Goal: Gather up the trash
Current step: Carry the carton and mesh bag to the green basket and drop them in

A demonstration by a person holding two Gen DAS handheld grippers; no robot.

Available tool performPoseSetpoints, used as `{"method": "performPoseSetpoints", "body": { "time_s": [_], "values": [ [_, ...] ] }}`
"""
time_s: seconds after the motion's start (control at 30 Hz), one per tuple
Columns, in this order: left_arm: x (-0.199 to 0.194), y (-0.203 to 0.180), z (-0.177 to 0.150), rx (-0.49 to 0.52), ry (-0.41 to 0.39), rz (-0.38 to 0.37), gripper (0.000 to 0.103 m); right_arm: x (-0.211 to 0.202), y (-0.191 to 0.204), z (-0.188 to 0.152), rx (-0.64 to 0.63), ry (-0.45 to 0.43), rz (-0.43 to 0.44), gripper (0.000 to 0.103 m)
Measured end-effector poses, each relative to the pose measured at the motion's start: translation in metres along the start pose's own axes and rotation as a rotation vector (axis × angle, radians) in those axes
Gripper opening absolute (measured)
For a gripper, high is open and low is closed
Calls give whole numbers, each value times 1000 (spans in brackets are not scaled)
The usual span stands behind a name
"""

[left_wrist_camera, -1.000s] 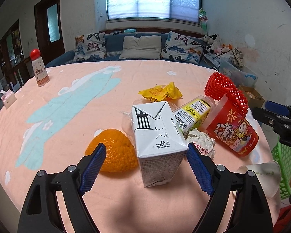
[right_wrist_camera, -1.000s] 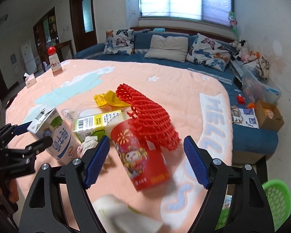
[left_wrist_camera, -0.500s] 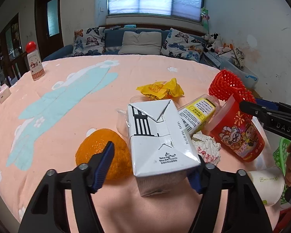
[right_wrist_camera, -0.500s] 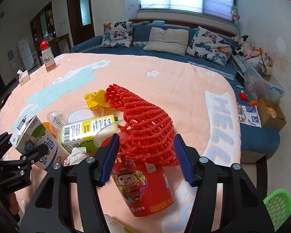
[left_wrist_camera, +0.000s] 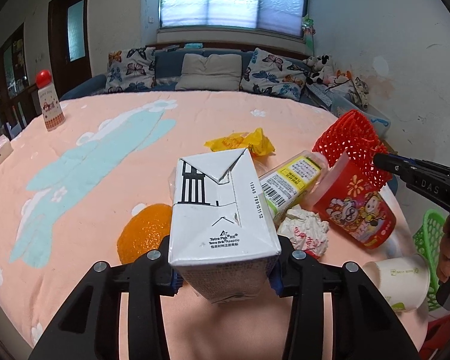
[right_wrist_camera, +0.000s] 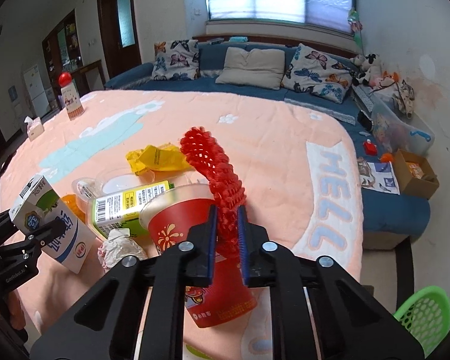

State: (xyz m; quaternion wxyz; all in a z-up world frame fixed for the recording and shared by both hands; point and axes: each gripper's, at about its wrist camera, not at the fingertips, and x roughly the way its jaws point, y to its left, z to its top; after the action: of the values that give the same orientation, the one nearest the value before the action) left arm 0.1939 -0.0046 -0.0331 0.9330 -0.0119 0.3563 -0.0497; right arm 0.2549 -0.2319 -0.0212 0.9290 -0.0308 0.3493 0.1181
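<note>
Two pieces gripped, nothing binned yet.
On the peach blanket (left_wrist_camera: 105, 180), the left gripper (left_wrist_camera: 225, 279) is closing on the white milk carton (left_wrist_camera: 222, 207); the right gripper (right_wrist_camera: 227, 249) pinches the red foam net (right_wrist_camera: 216, 174). The red paper cup (right_wrist_camera: 189, 234), yellow wrapper (right_wrist_camera: 156, 159) and crumpled tissue (left_wrist_camera: 306, 231) remain; the green basket (right_wrist_camera: 426, 318) waits near right.

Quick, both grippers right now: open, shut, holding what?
Left gripper: jaws closing on the milk carton, pads at its sides.
Right gripper: shut on the red foam net.
</note>
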Motion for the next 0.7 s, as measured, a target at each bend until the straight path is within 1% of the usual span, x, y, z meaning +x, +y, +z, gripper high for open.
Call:
{"method": "performPoseSetpoints", "body": {
  "time_s": [0.33,0.43,0.7],
  "values": [
    [-38,-6,9,31,-71,-16,41,-46,-8,3,38,-87,-6,11],
    [-48,-11,14,46,-92,-32,41,-64,-13,1,56,-110,-13,11],
    [-66,-45,19,109,-123,-100,41,-105,-33,-17,93,-144,-69,11]
  ]
}}
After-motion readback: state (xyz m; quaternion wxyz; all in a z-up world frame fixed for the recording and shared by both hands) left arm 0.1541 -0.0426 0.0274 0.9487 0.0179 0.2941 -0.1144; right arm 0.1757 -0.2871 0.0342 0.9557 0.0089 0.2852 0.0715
